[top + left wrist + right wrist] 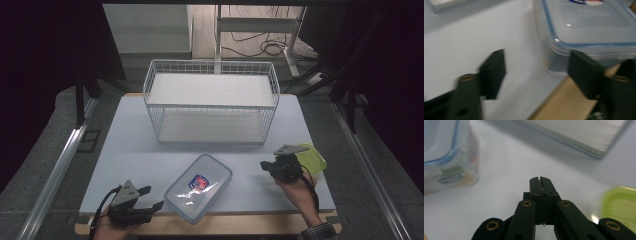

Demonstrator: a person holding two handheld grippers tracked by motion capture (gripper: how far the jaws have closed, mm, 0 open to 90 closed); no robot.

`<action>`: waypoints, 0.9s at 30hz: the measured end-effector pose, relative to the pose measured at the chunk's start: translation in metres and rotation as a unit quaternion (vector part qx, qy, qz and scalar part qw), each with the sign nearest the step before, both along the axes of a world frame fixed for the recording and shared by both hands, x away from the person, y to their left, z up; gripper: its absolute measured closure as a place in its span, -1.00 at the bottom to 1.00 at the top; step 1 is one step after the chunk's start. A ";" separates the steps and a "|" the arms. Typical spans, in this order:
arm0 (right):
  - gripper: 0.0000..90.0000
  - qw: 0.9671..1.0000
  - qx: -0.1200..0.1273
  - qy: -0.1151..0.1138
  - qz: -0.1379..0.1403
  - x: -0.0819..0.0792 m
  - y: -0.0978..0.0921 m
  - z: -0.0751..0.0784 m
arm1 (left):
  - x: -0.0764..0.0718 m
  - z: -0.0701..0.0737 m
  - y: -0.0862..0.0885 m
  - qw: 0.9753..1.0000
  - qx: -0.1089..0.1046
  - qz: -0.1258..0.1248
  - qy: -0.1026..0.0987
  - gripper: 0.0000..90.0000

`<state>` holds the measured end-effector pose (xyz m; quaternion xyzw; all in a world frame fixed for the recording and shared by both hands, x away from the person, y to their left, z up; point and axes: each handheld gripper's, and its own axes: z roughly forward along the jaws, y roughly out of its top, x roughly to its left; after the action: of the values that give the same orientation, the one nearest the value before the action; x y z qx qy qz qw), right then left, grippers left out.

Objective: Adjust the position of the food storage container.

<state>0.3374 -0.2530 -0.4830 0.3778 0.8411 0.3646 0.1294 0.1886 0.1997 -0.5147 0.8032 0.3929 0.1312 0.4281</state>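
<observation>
A clear plastic box with a blue-edged lid and a red-and-blue label (199,187) lies at an angle near the table's front edge. My left gripper (153,198) is open just left of it; in the left gripper view its jaws frame the box's near corner (556,53), not touching. My right gripper (266,167) is on the right side of the table, shut with nothing between its jaws (540,181). A yellow-green container (312,159) sits right behind it, and shows at the edge (621,203) in the right gripper view.
A white wire basket (212,102) with two shelves stands at the back middle of the pale table (125,135). The table's wooden front lip (225,225) runs below the box. Metal rails flank the table on both sides.
</observation>
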 end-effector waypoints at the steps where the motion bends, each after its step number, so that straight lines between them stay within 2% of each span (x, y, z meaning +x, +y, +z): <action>1: 0.97 1.000 -0.001 0.001 0.005 0.000 0.004 -0.001 | -0.002 0.000 -0.003 1.000 0.003 -0.004 0.009 0.03; 2: 0.97 1.000 -0.001 0.001 0.005 0.000 0.004 -0.001 | -0.002 0.000 -0.003 1.000 0.003 -0.004 0.009 0.12; 3: 0.97 1.000 -0.003 0.002 0.015 -0.001 0.011 -0.002 | -0.003 -0.001 -0.004 1.000 0.006 -0.001 0.015 0.12; 4: 0.97 1.000 -0.002 0.006 0.029 -0.001 0.022 -0.004 | -0.004 -0.001 -0.005 1.000 0.007 -0.003 0.023 0.36; 5: 0.97 1.000 -0.002 0.006 0.029 -0.001 0.022 -0.004 | -0.004 -0.002 -0.006 0.999 0.003 -0.010 0.032 0.36; 6: 0.96 0.999 -0.003 0.009 0.044 -0.001 0.033 -0.006 | -0.004 -0.004 -0.008 0.999 0.000 -0.016 0.039 0.54; 7: 0.96 0.999 -0.003 0.009 0.044 -0.001 0.033 -0.006 | -0.005 -0.004 -0.010 0.999 0.003 -0.021 0.045 0.54; 9: 0.97 0.998 -0.003 0.013 0.059 -0.001 0.045 -0.009 | -0.005 -0.006 -0.016 0.998 0.013 -0.031 0.050 0.66; 15: 0.97 0.996 0.002 0.027 0.090 0.002 0.067 -0.016 | 0.000 -0.011 -0.027 0.996 0.025 -0.040 0.075 0.76; 18: 0.96 0.993 0.007 0.037 0.111 0.002 0.075 -0.020 | 0.004 -0.012 -0.026 0.996 0.010 -0.032 0.084 0.78; 20: 0.98 0.993 0.010 0.037 0.115 0.001 0.075 -0.020 | 0.007 -0.012 -0.027 0.996 0.003 -0.029 0.089 0.79; 23: 0.98 0.994 0.006 0.035 0.107 0.000 0.074 -0.019 | 0.012 -0.013 -0.029 0.995 -0.004 -0.028 0.096 0.79; 27: 0.98 0.995 0.001 0.037 0.093 -0.003 0.068 -0.017 | 0.022 -0.012 -0.034 0.996 0.014 -0.020 0.087 0.80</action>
<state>0.3347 -0.1845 -0.5003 0.3112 0.8766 0.3614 0.0636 0.2105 0.1656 -0.5271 0.8252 0.4106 0.0577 0.3835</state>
